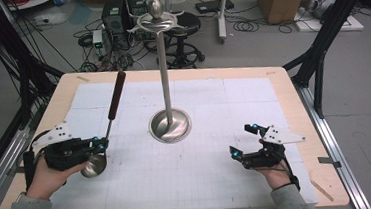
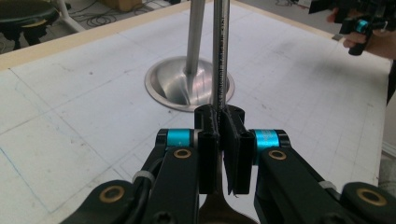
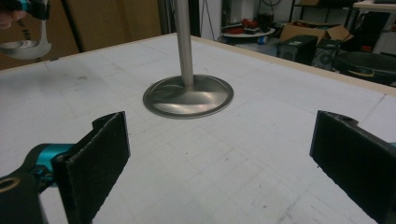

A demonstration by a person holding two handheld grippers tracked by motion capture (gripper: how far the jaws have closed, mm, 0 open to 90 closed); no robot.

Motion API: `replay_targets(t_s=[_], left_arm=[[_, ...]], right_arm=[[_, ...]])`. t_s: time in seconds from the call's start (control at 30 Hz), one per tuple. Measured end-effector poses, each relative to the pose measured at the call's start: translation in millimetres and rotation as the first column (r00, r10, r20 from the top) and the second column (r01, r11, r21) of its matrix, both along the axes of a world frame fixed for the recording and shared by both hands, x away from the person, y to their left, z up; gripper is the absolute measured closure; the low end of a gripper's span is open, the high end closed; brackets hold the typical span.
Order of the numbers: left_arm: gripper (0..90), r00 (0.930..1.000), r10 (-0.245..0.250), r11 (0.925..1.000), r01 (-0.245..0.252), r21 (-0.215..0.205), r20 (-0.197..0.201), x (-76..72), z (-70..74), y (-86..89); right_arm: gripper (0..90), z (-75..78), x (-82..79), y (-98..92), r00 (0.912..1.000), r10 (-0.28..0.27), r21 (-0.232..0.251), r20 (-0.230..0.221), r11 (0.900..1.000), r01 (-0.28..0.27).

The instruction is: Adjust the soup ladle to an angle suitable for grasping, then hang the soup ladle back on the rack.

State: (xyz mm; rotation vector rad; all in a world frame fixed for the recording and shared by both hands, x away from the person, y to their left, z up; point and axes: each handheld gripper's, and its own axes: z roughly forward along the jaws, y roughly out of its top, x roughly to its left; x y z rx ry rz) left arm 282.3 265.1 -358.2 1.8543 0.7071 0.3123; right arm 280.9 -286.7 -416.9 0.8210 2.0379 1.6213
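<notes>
Left tool (image 1: 101, 144) clamps ladle (image 1: 109, 125); right tool (image 1: 242, 140) spread, near stand (image 1: 170, 125).

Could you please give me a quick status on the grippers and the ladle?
Left gripper shut on steel ladle with dark red-brown handle. Right gripper open, empty. Steel hook stand between them.

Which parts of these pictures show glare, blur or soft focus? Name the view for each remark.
High view: sharp, evenly lit. Left gripper view: glare on the stand base, near left gripper soft. Right gripper view: bright sheen on the base, right gripper pads blurred.

Even indoor light, soft focus
</notes>
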Motion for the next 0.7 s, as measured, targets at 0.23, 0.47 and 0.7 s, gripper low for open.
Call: replay_targets(t_s=[0.23,0.47,0.7], left_arm=[[84.5,0.9998,0.002,0.9990,-0.001,-0.046,0.022,8.8,11.3,-0.8],[84.5,0.9992,0.034,0.9978,-0.033,-0.058,0.020,16.3,15.1,3.2],[84.5,0.9979,0.063,0.9952,-0.061,-0.077,0.015,18.9,16.6,7.6]], right_arm=[[3.8,-0.7,-6.9,-9.8,0.9992,-0.039,0.000,0.008,0.999,0.039],[3.8,-0.4,-10.8,-13.0,0.9987,-0.049,-0.009,0.012,0.999,0.049],[3.8,-0.4,-8.9,-10.3,0.9992,-0.038,-0.002,0.008,0.999,0.038]])
